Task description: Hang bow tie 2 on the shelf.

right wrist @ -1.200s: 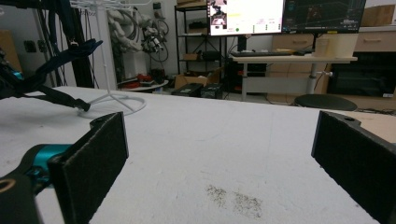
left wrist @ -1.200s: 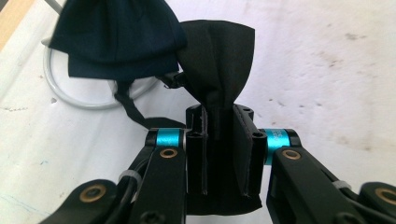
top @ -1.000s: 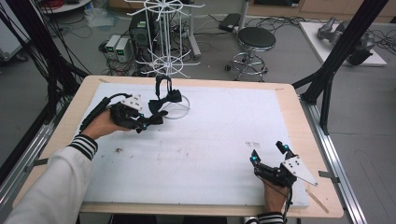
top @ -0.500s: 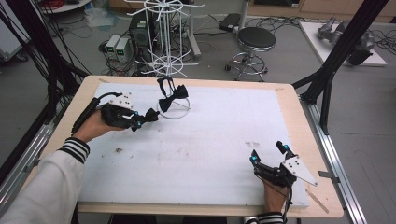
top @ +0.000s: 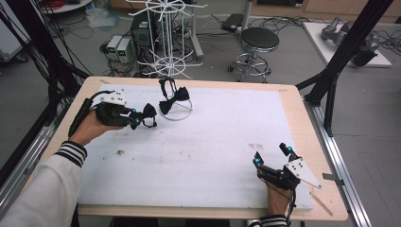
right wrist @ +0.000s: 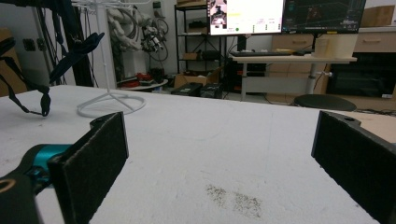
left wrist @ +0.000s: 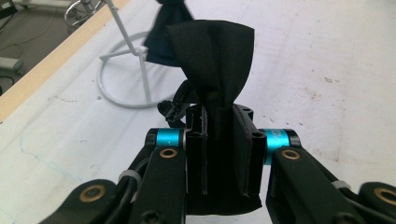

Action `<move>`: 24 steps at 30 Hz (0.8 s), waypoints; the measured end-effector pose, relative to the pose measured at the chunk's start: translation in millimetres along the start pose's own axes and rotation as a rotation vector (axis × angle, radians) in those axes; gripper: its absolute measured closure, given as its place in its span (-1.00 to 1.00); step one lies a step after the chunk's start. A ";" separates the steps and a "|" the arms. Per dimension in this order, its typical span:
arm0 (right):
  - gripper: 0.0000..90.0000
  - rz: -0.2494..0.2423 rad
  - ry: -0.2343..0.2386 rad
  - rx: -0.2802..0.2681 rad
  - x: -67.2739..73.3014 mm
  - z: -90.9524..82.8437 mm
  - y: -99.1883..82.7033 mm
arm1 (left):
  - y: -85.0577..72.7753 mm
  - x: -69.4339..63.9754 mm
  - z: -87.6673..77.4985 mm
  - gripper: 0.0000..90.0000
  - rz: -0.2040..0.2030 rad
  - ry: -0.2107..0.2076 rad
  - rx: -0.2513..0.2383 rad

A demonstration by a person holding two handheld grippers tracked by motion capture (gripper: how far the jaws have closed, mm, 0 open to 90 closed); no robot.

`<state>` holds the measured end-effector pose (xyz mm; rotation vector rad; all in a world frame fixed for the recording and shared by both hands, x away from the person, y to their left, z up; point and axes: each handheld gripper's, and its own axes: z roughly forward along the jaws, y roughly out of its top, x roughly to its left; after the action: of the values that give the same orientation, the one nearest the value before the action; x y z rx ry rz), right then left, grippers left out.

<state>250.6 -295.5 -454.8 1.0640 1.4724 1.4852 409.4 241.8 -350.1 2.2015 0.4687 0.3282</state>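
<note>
My left gripper is shut on a black bow tie at the table's far left, just left of a white wire stand. In the left gripper view the bow tie stands pinched between the pads, its strap trailing behind. A second dark bow tie hangs on the stand above its ring base; it also shows in the left gripper view and the right gripper view. My right gripper rests open near the front right edge, with nothing between its pads.
A white foam sheet covers the wooden table. Beyond the far edge are a black stool, cables and boxes on the floor. Black frame posts rise at the right.
My left gripper has drawn back leftward from the stand, carrying one bow tie away with it. The other bow tie stays hanging. The right gripper has not moved.
</note>
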 end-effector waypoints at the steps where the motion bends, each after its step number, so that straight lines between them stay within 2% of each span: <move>1: -0.93 -0.001 0.000 0.000 -0.1 0.0 -0.1 | -0.6 0.6 -1.8 0.70 -0.011 0.004 -0.012; 7: -0.93 0.002 0.000 0.000 -0.1 -0.1 0.0 | -2.5 3.5 -13.4 0.70 -0.074 0.037 -0.104; 10: -0.93 0.003 -0.001 0.000 -0.1 -0.1 0.0 | -2.3 4.3 -17.9 0.70 -0.087 0.056 -0.128; 14: -0.93 0.002 -0.001 0.000 -0.1 0.0 0.0 | -2.1 4.1 -21.2 0.70 -0.084 0.076 -0.141; 18: -0.93 0.004 -0.003 0.000 0.0 0.1 0.0 | -1.0 5.6 -25.9 0.70 -0.112 0.089 -0.200; 22: -0.93 0.003 -0.001 0.000 0.0 0.0 -0.1 | 0.4 8.4 -32.0 0.70 -0.163 0.113 -0.271; 24: -0.93 0.002 -0.001 0.000 0.0 0.0 -0.1 | 1.7 9.0 -34.6 0.70 -0.168 0.131 -0.284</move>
<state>250.6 -295.6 -454.9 1.0666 1.4705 1.4861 404.5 268.6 -326.9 1.8597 0.6346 0.4226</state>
